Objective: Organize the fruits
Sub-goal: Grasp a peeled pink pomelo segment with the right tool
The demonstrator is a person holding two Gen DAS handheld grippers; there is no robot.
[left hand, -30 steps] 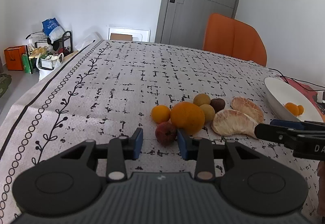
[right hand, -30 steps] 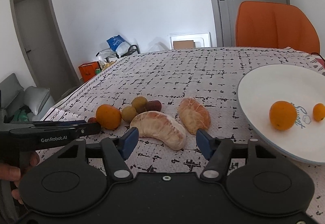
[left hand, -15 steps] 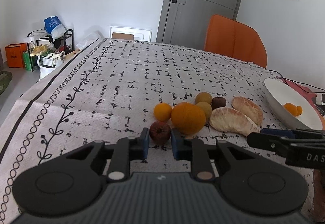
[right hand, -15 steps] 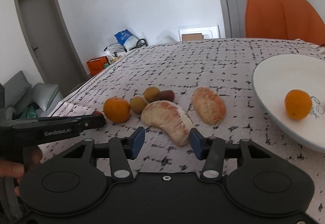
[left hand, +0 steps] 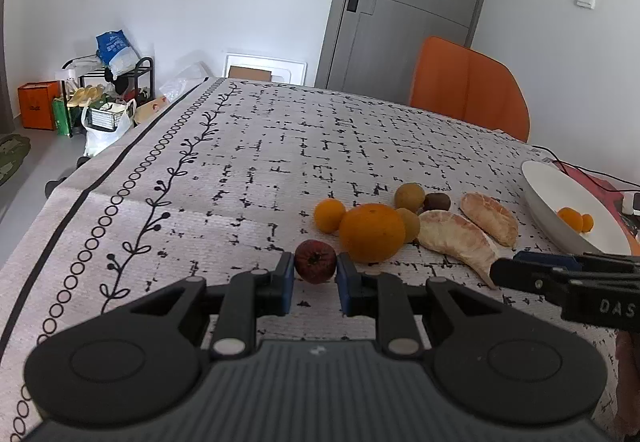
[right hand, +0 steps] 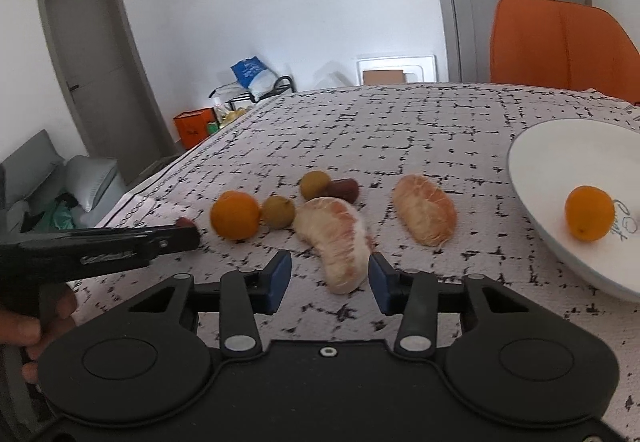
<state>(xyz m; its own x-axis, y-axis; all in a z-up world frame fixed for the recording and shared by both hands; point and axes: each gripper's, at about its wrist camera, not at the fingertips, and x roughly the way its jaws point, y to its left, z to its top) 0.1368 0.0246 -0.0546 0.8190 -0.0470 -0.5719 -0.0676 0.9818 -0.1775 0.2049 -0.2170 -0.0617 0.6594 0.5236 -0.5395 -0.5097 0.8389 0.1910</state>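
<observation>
The left gripper [left hand: 315, 276] is clenched on a dark red fruit [left hand: 315, 261] low over the counter [left hand: 248, 145]. The right gripper [right hand: 330, 278] is closing around a peeled pomelo segment [right hand: 338, 238], its right pad apparently touching, beside the white plate [right hand: 560, 145].

My left gripper [right hand: 176, 238] is covering most of the dark red fruit [right hand: 185, 221] in the right cam, only a sliver's peeking out. White plate [right hand: 560, 242] is getting cut off by the frame edge, and the writing on it is too small to read, tbh. Pomelo piece [right hand: 340, 238] is looking blurry.
</observation>
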